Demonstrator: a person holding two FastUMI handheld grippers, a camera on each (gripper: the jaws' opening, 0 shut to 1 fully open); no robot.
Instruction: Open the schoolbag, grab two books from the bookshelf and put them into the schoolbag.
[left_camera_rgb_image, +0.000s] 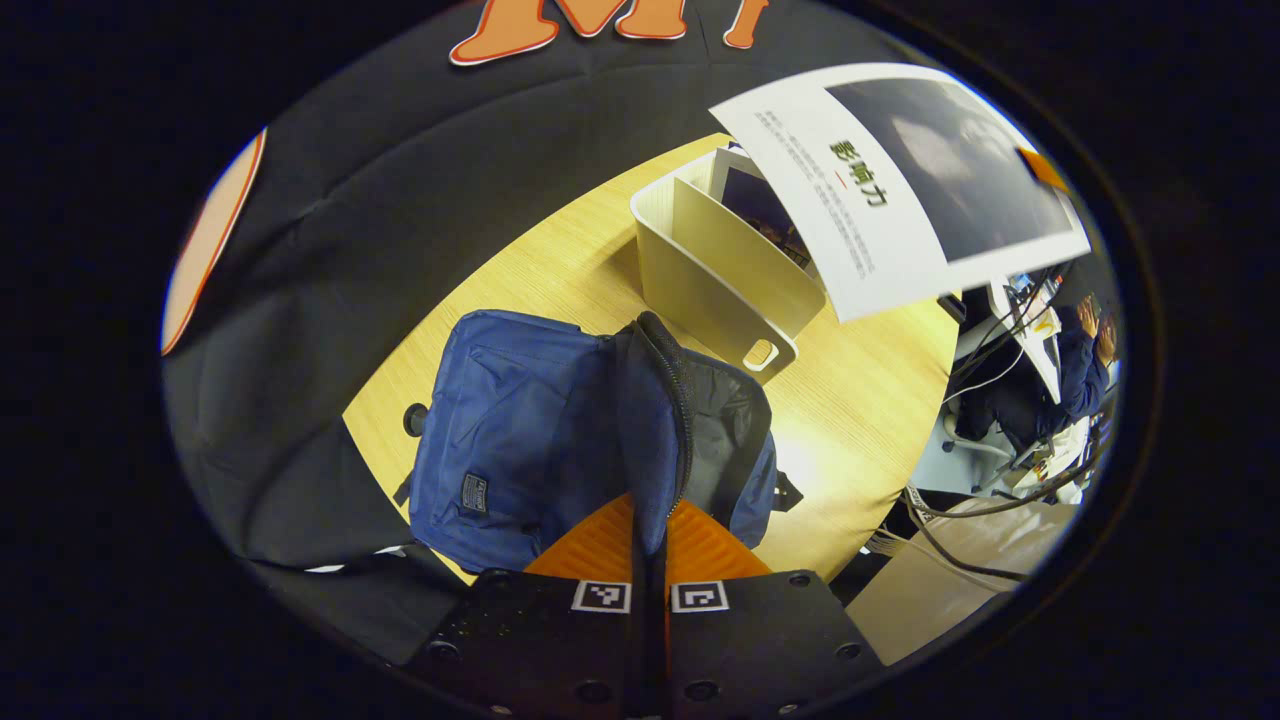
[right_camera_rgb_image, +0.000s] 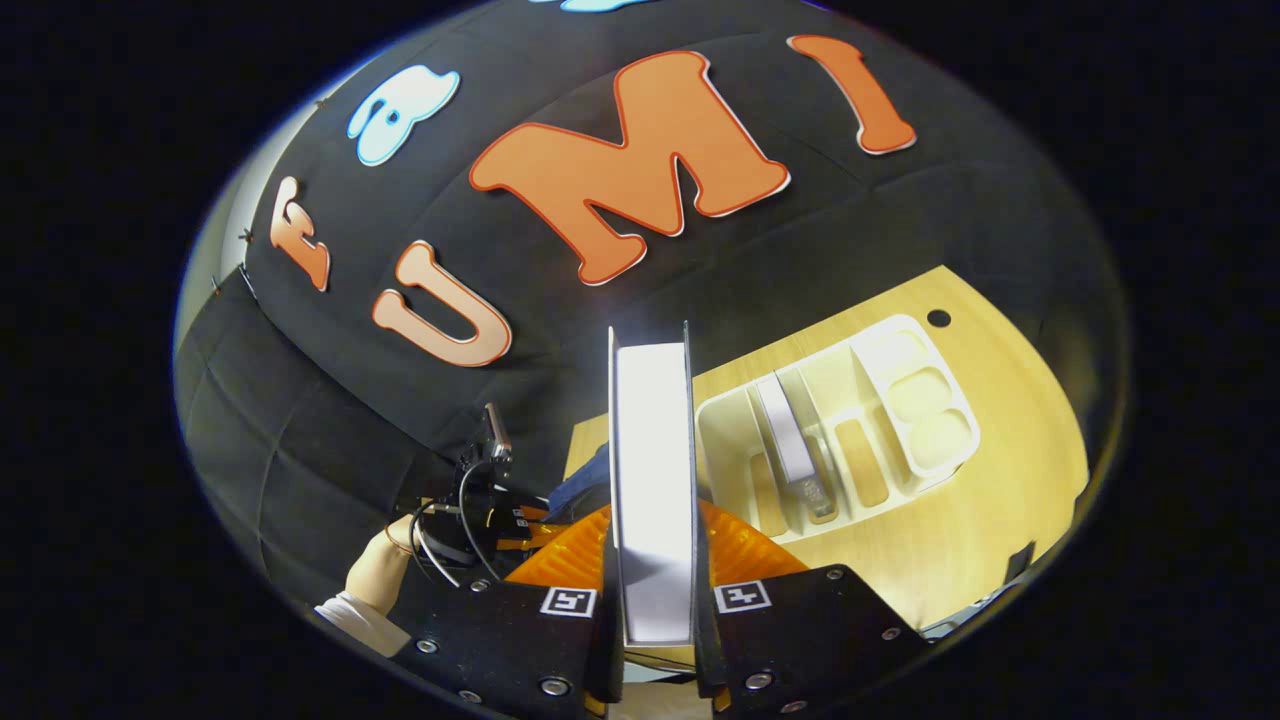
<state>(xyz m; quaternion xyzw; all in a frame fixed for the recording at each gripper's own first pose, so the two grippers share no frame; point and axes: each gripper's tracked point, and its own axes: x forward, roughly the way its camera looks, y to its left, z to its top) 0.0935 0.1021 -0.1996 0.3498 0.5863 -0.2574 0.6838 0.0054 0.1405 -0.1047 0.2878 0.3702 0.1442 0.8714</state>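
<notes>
The blue schoolbag (left_camera_rgb_image: 530, 430) lies on the wooden table (left_camera_rgb_image: 860, 420), its zip undone. My left gripper (left_camera_rgb_image: 650, 530) is shut on the zip edge of the bag's mouth and holds it up. A white book with a dark picture (left_camera_rgb_image: 900, 190) hangs in the air above the cream bookshelf (left_camera_rgb_image: 720, 270), where a second book (left_camera_rgb_image: 755, 200) stands. In the right gripper view my right gripper (right_camera_rgb_image: 655, 540) is shut on that white book (right_camera_rgb_image: 652, 450), seen edge-on. Beyond it lies the bookshelf (right_camera_rgb_image: 900, 420) with the other book (right_camera_rgb_image: 790, 440). The left gripper (right_camera_rgb_image: 490, 520) and the hand (right_camera_rgb_image: 375, 575) holding it show low on the left.
The booth's black cloth wall rises behind the table. Past the table's right edge are cables (left_camera_rgb_image: 960, 540) and a person seated at a desk (left_camera_rgb_image: 1085, 360). A small round hole (right_camera_rgb_image: 938, 318) marks the table's far corner.
</notes>
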